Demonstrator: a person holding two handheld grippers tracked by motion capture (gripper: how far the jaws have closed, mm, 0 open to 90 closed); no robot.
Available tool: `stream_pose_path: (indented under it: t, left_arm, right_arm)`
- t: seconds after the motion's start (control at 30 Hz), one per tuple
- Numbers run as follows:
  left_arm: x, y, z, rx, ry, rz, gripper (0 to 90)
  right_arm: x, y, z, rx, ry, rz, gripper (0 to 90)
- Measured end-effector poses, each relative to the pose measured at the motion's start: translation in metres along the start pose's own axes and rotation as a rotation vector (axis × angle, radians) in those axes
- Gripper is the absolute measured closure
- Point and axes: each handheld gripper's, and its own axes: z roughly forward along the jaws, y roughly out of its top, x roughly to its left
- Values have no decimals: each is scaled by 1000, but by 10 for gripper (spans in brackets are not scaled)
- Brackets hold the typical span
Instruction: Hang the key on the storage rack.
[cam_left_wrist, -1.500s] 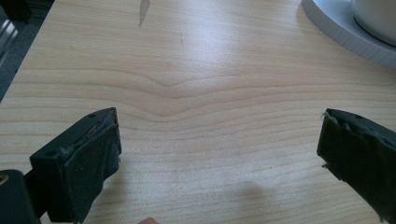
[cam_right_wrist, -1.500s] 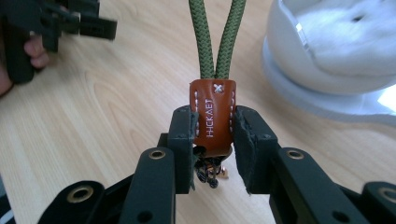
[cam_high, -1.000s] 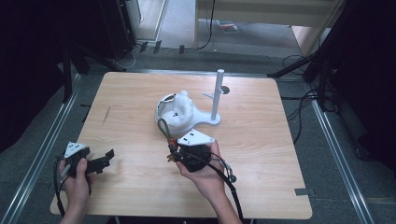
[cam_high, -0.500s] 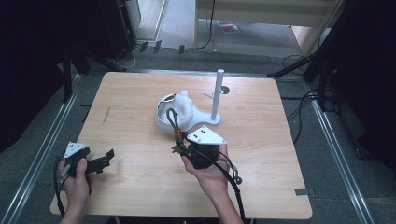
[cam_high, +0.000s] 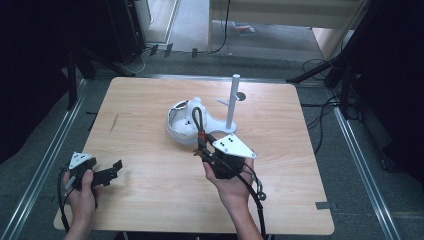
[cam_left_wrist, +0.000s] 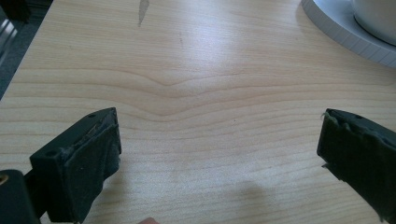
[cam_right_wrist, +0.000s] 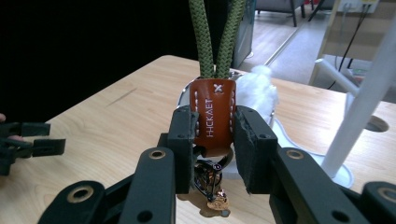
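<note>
My right gripper (cam_high: 202, 149) is shut on a keychain's brown leather tab (cam_right_wrist: 214, 116), holding it upright above the table's middle. A green rope loop (cam_high: 197, 117) rises from the tab, and a metal ring with small charms (cam_right_wrist: 212, 184) hangs below the pads. Just behind the keychain stand a white dish (cam_high: 181, 131) and a white stand with an upright pole (cam_high: 233, 100). My left gripper (cam_high: 114, 169) rests near the table's front left corner, open, with bare wood between its pads (cam_left_wrist: 91, 154).
The wooden table (cam_high: 150, 100) has a dark scratch (cam_high: 113, 123) at its left. A white lump (cam_right_wrist: 259, 88) sits in the dish. Metal rails and cables run along the floor around the table. A small grey tab (cam_high: 322, 205) lies at the front right.
My right hand has drifted to the right and lifted a little, carrying the keychain. The left hand has stayed put.
</note>
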Motion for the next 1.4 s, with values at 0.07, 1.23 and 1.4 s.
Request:
stream_pose_path:
  t: [0.07,1.23,1.4]
  left_arm:
    - [0,0,0,0,0,0,5]
    - [0,0,0,-3,1,-1,5]
    - [0,0,0,-4,1,-3,4]
  right_arm:
    - [-2,0,-2,-14,-14,2,705]
    - [-30,0,-24,-124,-184,45,705]
    - [-33,-1,-22,-121,-199,43,705]
